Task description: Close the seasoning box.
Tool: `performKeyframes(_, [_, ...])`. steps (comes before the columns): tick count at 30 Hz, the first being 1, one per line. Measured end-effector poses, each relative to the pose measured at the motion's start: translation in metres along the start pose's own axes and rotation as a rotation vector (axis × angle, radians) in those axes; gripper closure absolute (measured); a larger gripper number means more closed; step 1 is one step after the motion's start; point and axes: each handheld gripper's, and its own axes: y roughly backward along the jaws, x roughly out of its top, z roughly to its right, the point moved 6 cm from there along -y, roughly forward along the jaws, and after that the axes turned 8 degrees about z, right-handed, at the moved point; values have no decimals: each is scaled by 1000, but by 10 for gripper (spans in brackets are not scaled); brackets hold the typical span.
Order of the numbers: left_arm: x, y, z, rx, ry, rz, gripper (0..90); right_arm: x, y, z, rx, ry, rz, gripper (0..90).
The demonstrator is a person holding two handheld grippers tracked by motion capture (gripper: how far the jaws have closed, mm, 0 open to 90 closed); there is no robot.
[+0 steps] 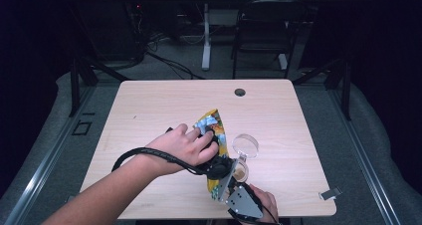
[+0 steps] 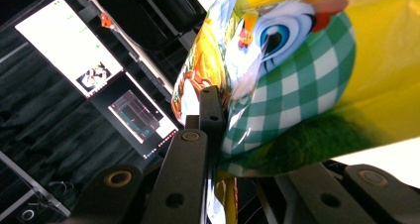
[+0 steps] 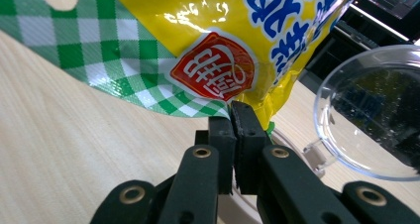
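Yellow snack bag (image 1: 215, 130) is pinched between 2 clenched tools, left gripper (image 2: 218, 110) and right gripper (image 3: 232, 116).

Snack bag (image 1: 215, 130): lower part hidden behind the left hand (image 1: 185, 146). Cup (image 1: 240, 171) contents too small to tell. Right hand (image 1: 263, 201) cut by the bottom edge.

Printed on the yellow snack bag (image 3: 208, 16): large blue Chinese characters along the upper edge, cut off by the frame and not legible. Below these, a red badge (image 3: 214, 68) with white Chinese characters, seen upside down and not readable with certainty. Also on the bag (image 2: 317, 60): a cartoon chicken face with a blue eye and a green-and-white check pattern, no lettering beside it. On the two lit screens (image 2: 69, 45) in the background: small graphics only, text too small to read. No numbers or Latin lettering legible anywhere.
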Motion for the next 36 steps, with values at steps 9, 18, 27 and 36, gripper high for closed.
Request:
performKeyframes(9, [0,0,1,10,1,5,848,0,-1,0,28,-59,12,886])
performKeyframes(18, [1,0,0,5,-4,-2,847,0,0,1,30,-78,9,884])
performKeyframes(27, [1,1,-2,13,-6,0,848,-1,0,4,32,-113,15,880])
performKeyframes(36, [0,0,-1,4,1,3,852,-2,0,4,42,-141,25,879])
